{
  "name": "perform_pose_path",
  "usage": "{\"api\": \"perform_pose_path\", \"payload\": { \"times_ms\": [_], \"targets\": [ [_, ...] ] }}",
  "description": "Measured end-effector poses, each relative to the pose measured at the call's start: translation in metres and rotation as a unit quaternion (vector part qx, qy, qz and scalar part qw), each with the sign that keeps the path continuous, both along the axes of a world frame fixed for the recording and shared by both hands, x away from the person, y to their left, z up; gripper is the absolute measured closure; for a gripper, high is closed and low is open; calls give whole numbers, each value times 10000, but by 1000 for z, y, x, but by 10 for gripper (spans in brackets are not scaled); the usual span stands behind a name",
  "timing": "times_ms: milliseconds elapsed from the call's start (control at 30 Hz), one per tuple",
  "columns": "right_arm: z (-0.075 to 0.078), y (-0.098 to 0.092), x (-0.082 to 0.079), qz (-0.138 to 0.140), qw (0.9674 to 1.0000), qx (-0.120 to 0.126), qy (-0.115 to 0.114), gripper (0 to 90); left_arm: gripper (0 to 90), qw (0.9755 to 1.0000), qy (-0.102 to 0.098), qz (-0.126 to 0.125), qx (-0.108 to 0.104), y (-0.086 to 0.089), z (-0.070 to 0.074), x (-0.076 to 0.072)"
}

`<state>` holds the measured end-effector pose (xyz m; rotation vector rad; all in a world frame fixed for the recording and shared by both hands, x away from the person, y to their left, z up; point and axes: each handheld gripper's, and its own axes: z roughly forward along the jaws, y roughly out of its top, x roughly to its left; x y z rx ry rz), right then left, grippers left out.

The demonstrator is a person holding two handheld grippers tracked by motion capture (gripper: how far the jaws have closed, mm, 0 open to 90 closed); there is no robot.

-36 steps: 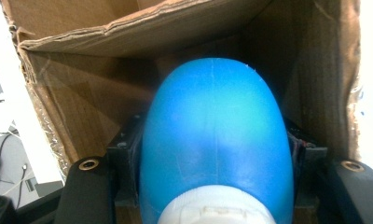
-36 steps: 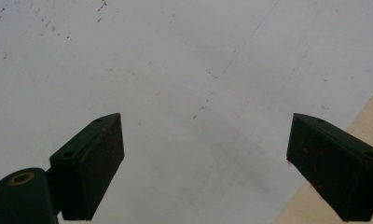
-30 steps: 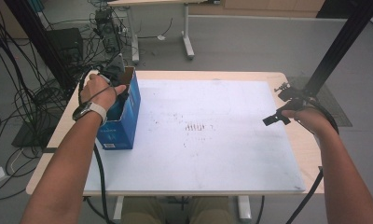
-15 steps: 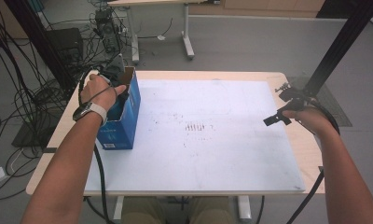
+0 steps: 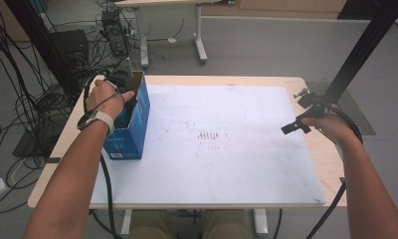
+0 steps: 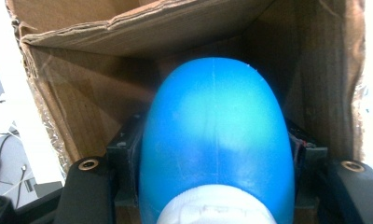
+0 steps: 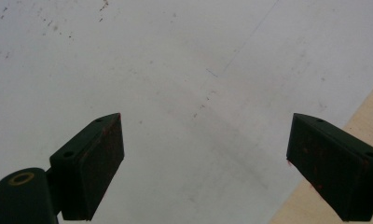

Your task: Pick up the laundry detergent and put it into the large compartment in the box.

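Note:
A blue cardboard box [image 5: 132, 132] stands open-topped at the table's left side. My left gripper [image 6: 215, 161] reaches down into it, the hand [image 5: 105, 97] covering most of it in the high view. Its jaws are shut on a smooth, rounded blue object [image 6: 215, 112] with a white end nearest the camera. Brown box walls [image 6: 128, 37] surround the object. At the right of the table my right gripper [image 5: 292, 127] hovers over the white mat [image 7: 175, 70], open with nothing between its fingers [image 7: 93, 163].
A white mat [image 5: 222, 169] with dark smudges at its middle covers most of the wooden table [image 5: 331, 164]. Cables and equipment [image 5: 112, 30] crowd the floor at the left and behind. A black post [image 5: 366, 50] rises by the far right corner.

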<state>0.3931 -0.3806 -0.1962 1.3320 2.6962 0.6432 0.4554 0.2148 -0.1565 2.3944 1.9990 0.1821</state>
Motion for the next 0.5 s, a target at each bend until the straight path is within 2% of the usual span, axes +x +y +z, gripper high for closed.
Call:
{"api": "perform_pose_path", "payload": {
  "times_ms": [500],
  "targets": [
    [0,-1,0,0,10000,1,1,111,371,10000,3,4,26,-1,-1,0]
  ]
}}
